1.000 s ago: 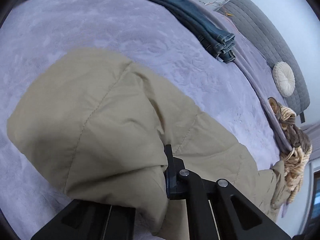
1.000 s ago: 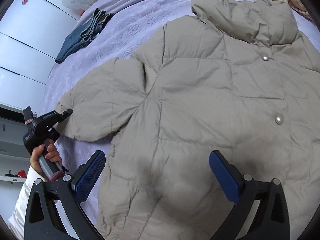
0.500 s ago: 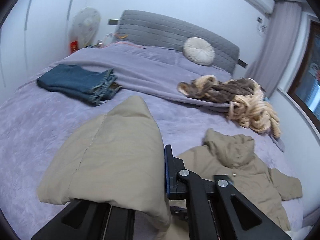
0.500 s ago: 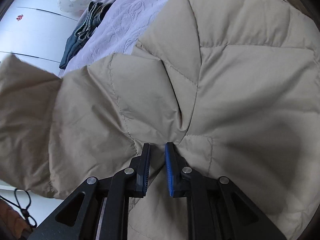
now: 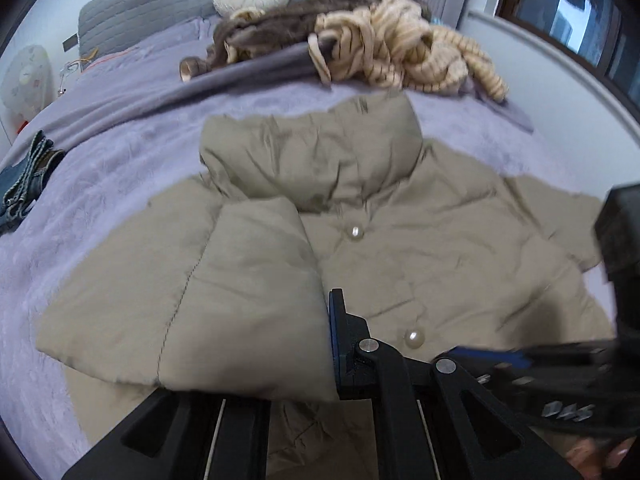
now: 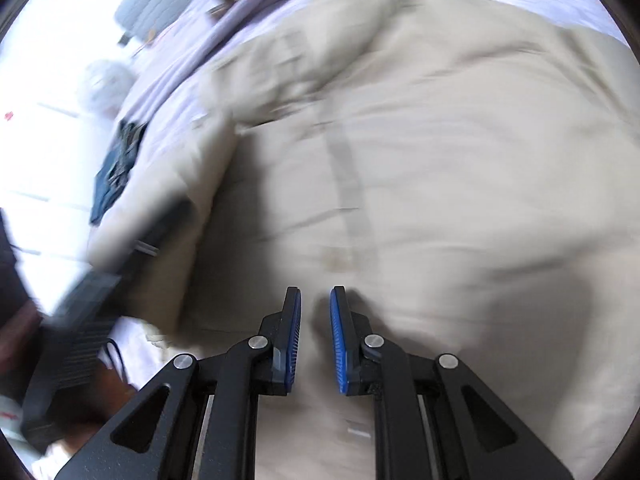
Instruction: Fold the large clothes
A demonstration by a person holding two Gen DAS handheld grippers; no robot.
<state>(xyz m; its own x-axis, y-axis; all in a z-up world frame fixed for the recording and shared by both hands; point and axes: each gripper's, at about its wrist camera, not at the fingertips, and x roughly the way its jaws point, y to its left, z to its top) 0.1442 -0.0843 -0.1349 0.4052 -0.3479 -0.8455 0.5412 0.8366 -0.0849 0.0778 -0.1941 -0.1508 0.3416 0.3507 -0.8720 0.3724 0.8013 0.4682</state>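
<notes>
While the beige puffer jacket (image 5: 420, 240) lies buttoned-side up on the lavender bed (image 5: 120, 152), the left gripper (image 5: 280, 344) clamps one sleeve (image 5: 208, 300) over its front; the right gripper (image 6: 315, 336), jaws slightly parted, holds nothing visible. The other sleeve and body folds remain.

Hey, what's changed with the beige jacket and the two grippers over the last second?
The left gripper carried the sleeve up and over onto the jacket front. The right gripper closed from wide open to a narrow gap; no fabric shows between its fingers. Jeans and bed unchanged.

Black fingers (image 6: 290, 336), blue pads, silver screws
</notes>
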